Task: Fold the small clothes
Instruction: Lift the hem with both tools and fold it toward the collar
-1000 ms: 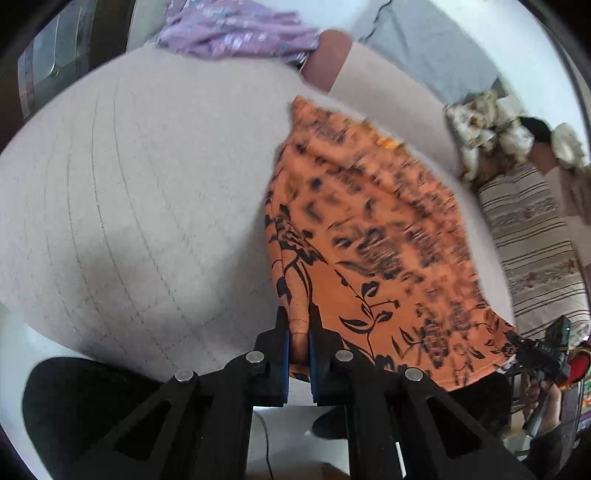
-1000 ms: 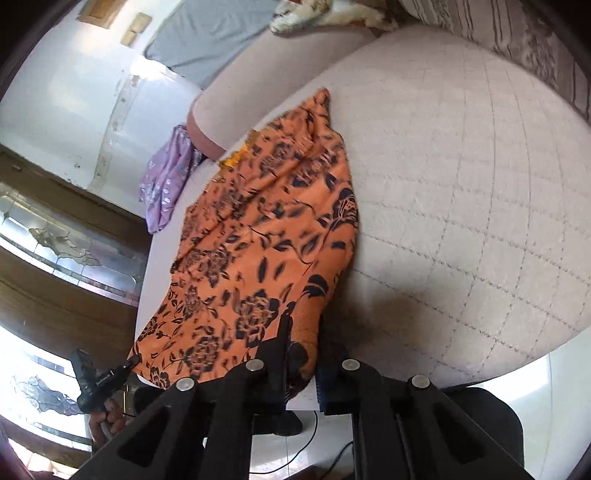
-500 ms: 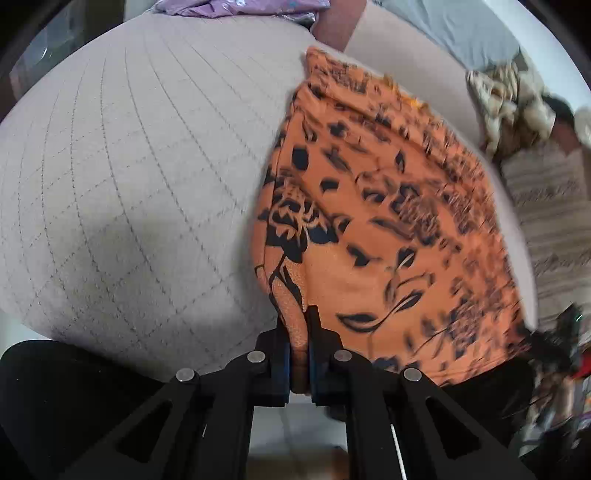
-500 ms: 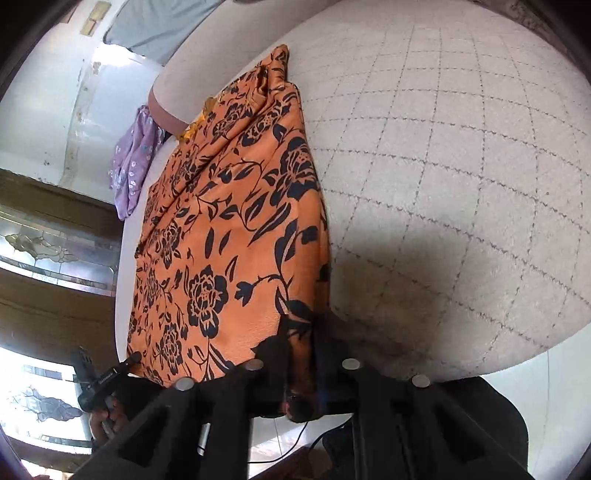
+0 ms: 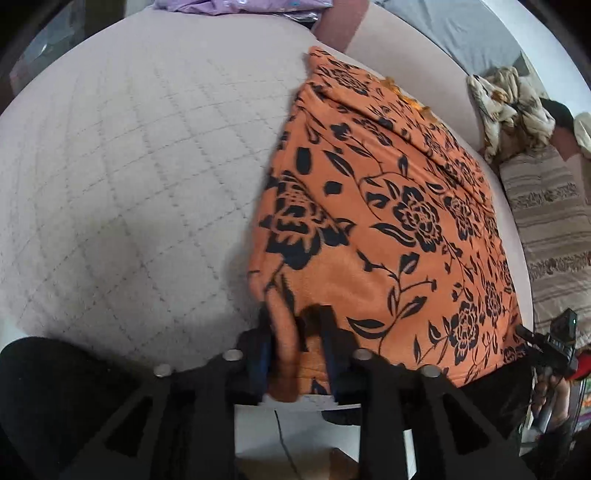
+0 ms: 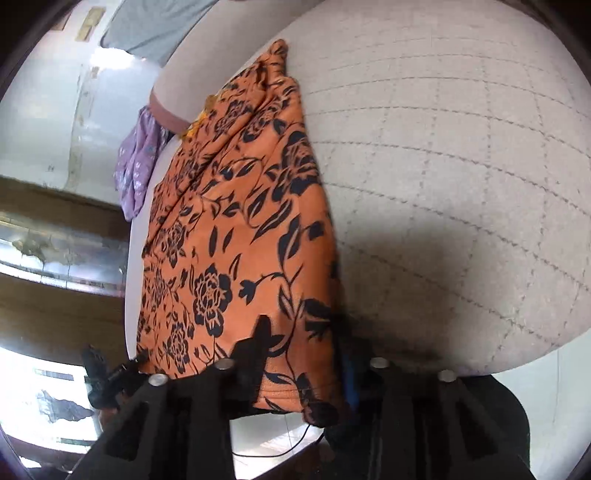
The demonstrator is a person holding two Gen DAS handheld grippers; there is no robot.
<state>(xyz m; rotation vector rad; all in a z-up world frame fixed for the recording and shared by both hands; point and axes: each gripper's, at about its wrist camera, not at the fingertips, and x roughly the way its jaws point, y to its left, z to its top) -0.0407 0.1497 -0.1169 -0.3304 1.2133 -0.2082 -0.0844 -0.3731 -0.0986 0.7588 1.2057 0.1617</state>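
An orange garment with a black flower print lies flat on a beige quilted cushion, its near edge hanging over the cushion's front edge. My left gripper is open, its fingers apart around the garment's near left corner, which lies loose between them. My right gripper is open around the garment's near right corner; in the right wrist view the garment stretches away over the cushion. Each gripper shows small at the far side of the other's view.
A purple garment lies at the cushion's far edge, also in the right wrist view. A crumpled cream cloth and a striped blanket lie to the right. A grey cloth lies behind.
Both grippers lowered the garment's near edge to the cushion's front edge and opened. The corners they were pinching now lie loose between the spread fingers.
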